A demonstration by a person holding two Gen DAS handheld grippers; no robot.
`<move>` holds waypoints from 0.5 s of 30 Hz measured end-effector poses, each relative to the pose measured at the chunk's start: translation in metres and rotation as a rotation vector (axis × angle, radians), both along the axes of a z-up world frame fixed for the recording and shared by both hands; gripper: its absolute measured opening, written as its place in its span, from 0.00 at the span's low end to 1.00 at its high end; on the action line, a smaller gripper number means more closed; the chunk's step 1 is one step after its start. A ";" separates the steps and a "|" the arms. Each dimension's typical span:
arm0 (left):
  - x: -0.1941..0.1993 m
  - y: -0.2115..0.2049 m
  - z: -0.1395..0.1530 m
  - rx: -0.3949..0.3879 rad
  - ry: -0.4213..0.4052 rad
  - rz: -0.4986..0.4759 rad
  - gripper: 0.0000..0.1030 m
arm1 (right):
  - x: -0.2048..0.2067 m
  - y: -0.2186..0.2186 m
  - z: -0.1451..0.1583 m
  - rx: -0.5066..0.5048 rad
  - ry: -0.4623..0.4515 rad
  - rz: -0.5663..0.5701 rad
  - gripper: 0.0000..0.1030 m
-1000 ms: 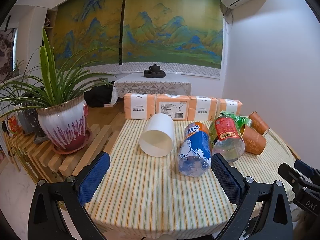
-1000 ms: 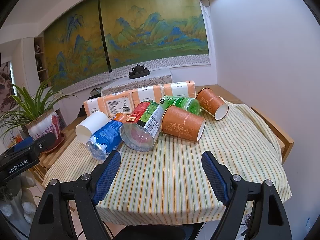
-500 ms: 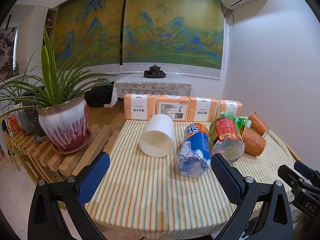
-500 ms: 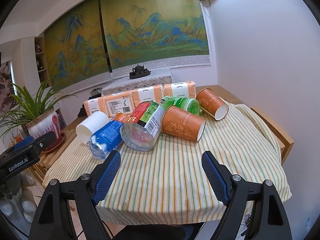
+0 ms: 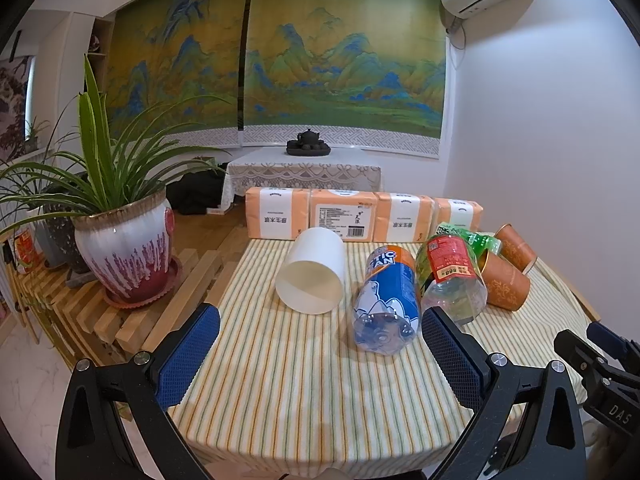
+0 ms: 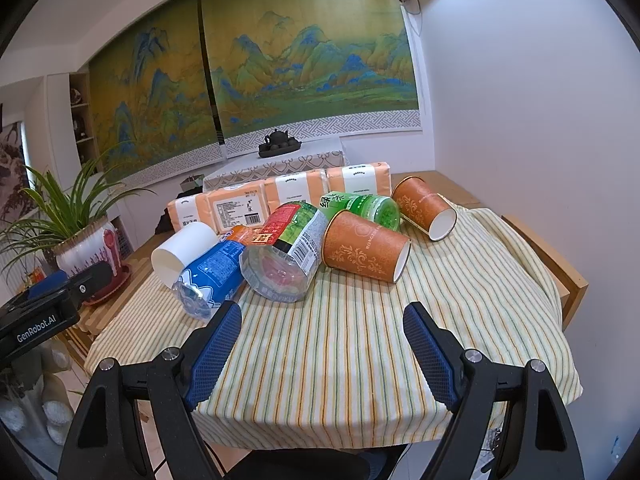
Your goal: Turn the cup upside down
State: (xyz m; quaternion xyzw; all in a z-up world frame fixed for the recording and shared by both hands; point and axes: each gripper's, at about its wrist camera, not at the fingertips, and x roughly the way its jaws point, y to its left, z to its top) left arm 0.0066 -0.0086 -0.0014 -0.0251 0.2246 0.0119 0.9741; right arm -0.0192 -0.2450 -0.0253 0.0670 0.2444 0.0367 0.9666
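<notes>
A white paper cup point(image 5: 314, 274) lies on its side on the striped tablecloth, its mouth facing me; it also shows in the right wrist view point(image 6: 182, 250). Two orange patterned cups lie on their sides: a near one point(image 6: 366, 246) and a far one point(image 6: 426, 208), seen too in the left wrist view as the near cup point(image 5: 506, 286) and the far cup point(image 5: 516, 246). My left gripper point(image 5: 320, 360) is open and empty, in front of the white cup. My right gripper point(image 6: 322, 354) is open and empty, in front of the near orange cup.
A blue-labelled bottle point(image 5: 388, 300), a red-labelled bottle point(image 5: 450, 276) and a green bottle point(image 6: 362, 206) lie between the cups. Orange tissue packs point(image 5: 344, 220) line the table's back. A potted plant point(image 5: 124, 252) stands on a slatted bench at the left. A wall is at the right.
</notes>
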 end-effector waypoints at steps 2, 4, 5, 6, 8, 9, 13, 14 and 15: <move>0.000 0.000 0.000 0.001 0.001 -0.003 0.99 | 0.000 0.000 0.000 -0.001 -0.001 0.000 0.78; 0.000 -0.001 0.000 0.003 0.000 -0.003 0.99 | 0.000 0.000 0.000 0.000 -0.001 0.001 0.78; 0.000 0.000 0.000 0.002 0.001 -0.004 0.99 | 0.000 0.000 0.000 -0.001 -0.001 0.000 0.78; 0.001 -0.001 0.000 0.002 0.000 -0.004 0.99 | 0.000 0.000 0.000 -0.001 -0.001 0.000 0.78; 0.001 -0.001 0.000 0.002 0.000 -0.004 0.99 | 0.000 0.000 0.000 0.000 -0.001 0.000 0.78; 0.001 -0.001 0.000 0.001 0.000 -0.004 0.99 | 0.000 0.000 0.000 -0.001 -0.001 0.001 0.78; 0.002 -0.003 0.001 0.004 -0.001 -0.008 0.99 | 0.000 0.000 0.000 0.000 0.000 0.000 0.78; 0.002 -0.003 0.001 0.004 -0.001 -0.009 0.99 | 0.000 0.000 0.000 -0.001 0.000 0.001 0.78; 0.002 -0.003 0.001 0.004 -0.002 -0.010 0.99 | 0.000 0.000 0.000 -0.001 0.000 0.000 0.78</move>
